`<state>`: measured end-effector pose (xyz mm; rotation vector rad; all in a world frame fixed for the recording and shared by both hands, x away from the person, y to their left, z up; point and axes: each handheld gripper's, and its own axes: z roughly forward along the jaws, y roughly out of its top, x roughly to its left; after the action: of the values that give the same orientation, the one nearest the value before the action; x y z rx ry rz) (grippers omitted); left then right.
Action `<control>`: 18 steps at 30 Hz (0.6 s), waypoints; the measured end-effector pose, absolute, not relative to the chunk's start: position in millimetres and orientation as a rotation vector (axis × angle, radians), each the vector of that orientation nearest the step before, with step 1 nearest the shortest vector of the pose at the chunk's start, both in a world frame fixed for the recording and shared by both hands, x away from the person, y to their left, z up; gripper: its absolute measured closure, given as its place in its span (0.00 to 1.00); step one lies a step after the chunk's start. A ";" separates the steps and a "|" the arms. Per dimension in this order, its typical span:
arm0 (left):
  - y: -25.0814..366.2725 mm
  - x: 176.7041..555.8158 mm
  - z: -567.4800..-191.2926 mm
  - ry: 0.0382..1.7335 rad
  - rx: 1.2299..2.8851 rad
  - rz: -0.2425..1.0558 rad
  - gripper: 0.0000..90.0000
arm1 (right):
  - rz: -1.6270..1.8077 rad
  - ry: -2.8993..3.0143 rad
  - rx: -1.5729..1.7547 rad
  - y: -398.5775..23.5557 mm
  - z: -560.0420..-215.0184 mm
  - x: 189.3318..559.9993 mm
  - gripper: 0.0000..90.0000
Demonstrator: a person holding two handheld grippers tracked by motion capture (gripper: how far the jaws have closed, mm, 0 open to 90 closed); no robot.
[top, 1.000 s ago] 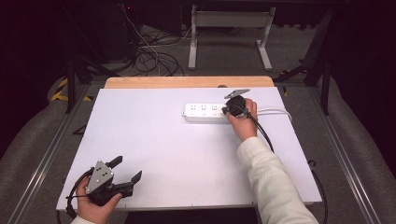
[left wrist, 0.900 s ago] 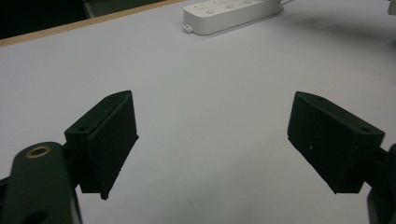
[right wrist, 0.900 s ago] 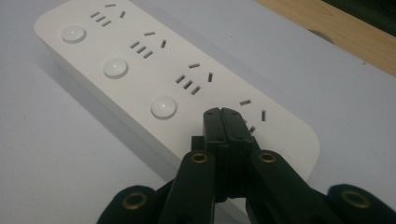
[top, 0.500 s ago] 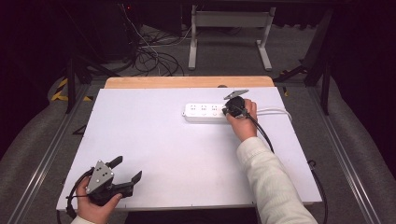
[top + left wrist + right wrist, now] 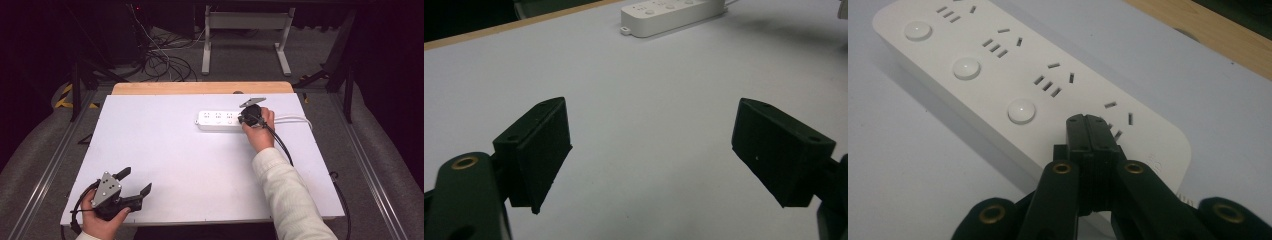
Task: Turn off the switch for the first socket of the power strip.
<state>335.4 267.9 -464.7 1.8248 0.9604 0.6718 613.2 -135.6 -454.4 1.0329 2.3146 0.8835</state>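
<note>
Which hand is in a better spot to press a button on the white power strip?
Right. The right gripper, jaws shut, hovers over the power strip near its buttons. The left gripper sits open at the table's near corner.

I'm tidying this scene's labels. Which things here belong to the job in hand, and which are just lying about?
In the job, as far as I can judge:
- power strip
- right gripper, jaws shut over its end socket

Standing by or background:
- left gripper, open, idle
- cables on the floor
</note>
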 end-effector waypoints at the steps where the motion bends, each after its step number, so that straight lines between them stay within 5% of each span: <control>1: 267.9 335.4 -464.7 0.960 1.826 0.672 0.18 | 0.889 2.317 1.039 -136.3 -454.5 613.6 1.00; 18: 267.2 335.2 -464.8 0.954 1.830 0.673 0.18 | 0.917 2.297 1.106 -136.1 -456.0 613.2 1.00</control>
<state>335.2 267.2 -464.8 1.8296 0.9541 0.6726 613.2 -136.1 -456.0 1.1056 2.2966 0.9174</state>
